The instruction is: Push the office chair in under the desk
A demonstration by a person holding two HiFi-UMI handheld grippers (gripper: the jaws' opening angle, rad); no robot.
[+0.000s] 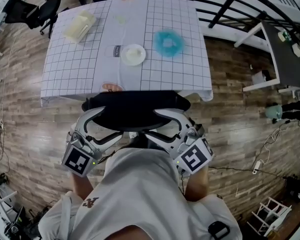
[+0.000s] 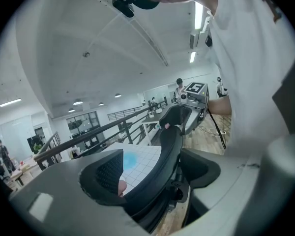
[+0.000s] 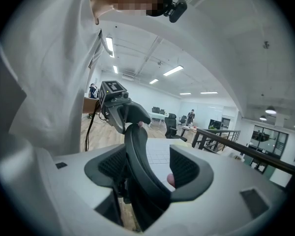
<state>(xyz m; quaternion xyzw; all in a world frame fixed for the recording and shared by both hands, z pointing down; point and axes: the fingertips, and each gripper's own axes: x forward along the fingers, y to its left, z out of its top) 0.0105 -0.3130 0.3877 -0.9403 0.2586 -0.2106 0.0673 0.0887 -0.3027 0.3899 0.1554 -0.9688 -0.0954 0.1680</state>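
Two grippers were on the job. In the head view, the office chair [image 1: 135, 109] stood at the desk's near edge, with its black backrest top just short of the checked cloth covering the desk [image 1: 190, 69]. You had the left gripper [image 1: 102, 121] and the right gripper [image 1: 165, 124] at the backrest's two ends, on the side away from the desk. On the desk sat a white bowl [image 1: 133, 54] near the middle, a blue fluffy thing [image 1: 168, 43] beside it and a pale container [image 1: 80, 26] at the far left corner. A second black chair [image 1: 40, 11] stood off the desk's far left corner.

In the left gripper view, the left gripper [image 2: 152, 173] had its jaws spread wide and straddling the backrest rim [image 2: 169, 146], not clamped. Cloth showed through the gap at one pad.

In the right gripper view it was the same for the right gripper [image 3: 147, 168]. Its jaws were apart with the backrest [image 3: 137, 146] between them, close against one pad and clear of the other.
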